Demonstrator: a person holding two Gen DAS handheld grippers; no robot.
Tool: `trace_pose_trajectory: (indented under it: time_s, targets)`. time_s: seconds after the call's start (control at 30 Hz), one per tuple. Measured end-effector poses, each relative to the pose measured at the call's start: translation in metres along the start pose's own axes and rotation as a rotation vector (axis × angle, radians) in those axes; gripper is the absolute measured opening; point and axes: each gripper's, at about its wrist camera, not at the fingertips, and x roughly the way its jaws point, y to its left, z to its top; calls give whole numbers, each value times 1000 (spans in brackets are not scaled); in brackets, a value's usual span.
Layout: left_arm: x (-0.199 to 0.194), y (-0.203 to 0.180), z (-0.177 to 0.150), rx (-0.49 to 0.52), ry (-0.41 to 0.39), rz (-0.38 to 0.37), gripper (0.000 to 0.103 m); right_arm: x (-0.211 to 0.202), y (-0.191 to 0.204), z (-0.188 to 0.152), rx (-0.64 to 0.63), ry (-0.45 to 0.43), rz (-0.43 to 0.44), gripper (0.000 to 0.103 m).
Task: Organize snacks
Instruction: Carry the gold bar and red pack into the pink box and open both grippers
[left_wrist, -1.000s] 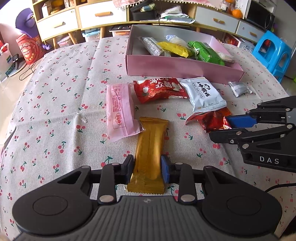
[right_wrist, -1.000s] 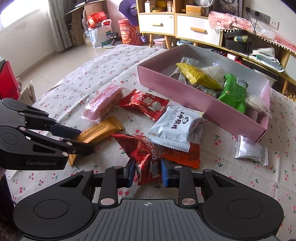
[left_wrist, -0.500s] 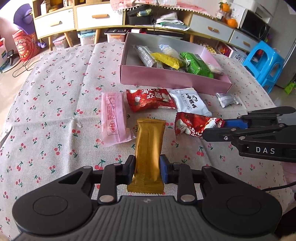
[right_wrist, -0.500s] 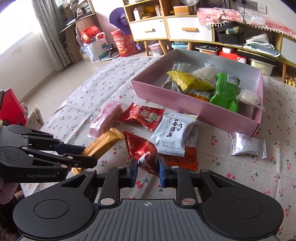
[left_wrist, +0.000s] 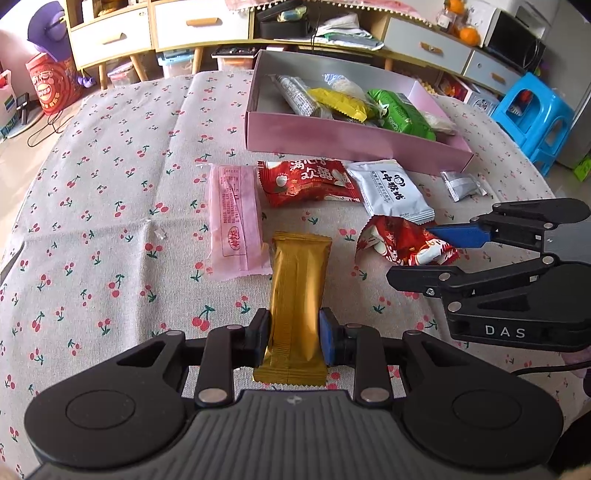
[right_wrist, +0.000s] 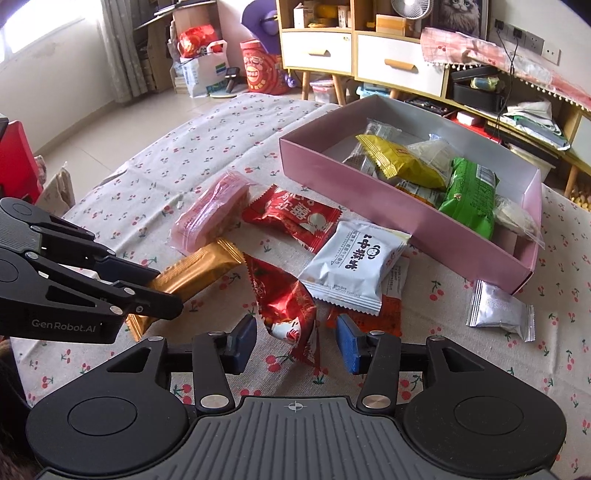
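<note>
The left hand-held gripper (left_wrist: 293, 334) clamps the gold snack bar (left_wrist: 297, 291) at lower centre. The right hand-held gripper (right_wrist: 295, 341) has just been opening; the crumpled red packet (right_wrist: 286, 306) sits loose between its pads on the worktop (left_wrist: 110, 184).

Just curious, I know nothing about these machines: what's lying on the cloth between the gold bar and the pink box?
In the left wrist view, a pink wrapped snack and a red packet lie between the gold bar and the pink box.

Blue stool (left_wrist: 533, 118) beside cherry-print tablecloth (left_wrist: 110, 177)
</note>
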Motion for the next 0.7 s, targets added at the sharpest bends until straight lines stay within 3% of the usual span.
trace_pose_trajectory:
  time_s: [0.1,0.13,0.17,0.7]
  targets:
    - [2,0,-2,2,7,3,26,4,2,2,0,-15,-13,46]
    - [2,0,-2,3,8,4,26,6,2,3,3,-16,-19,42]
    - [2,0,-3,4,8,4,26,6,1,3,8,-17,-19,31]
    - [-24,-1,21,-18,-91,-47,26,-31,-32,23,206,-97,22,31]
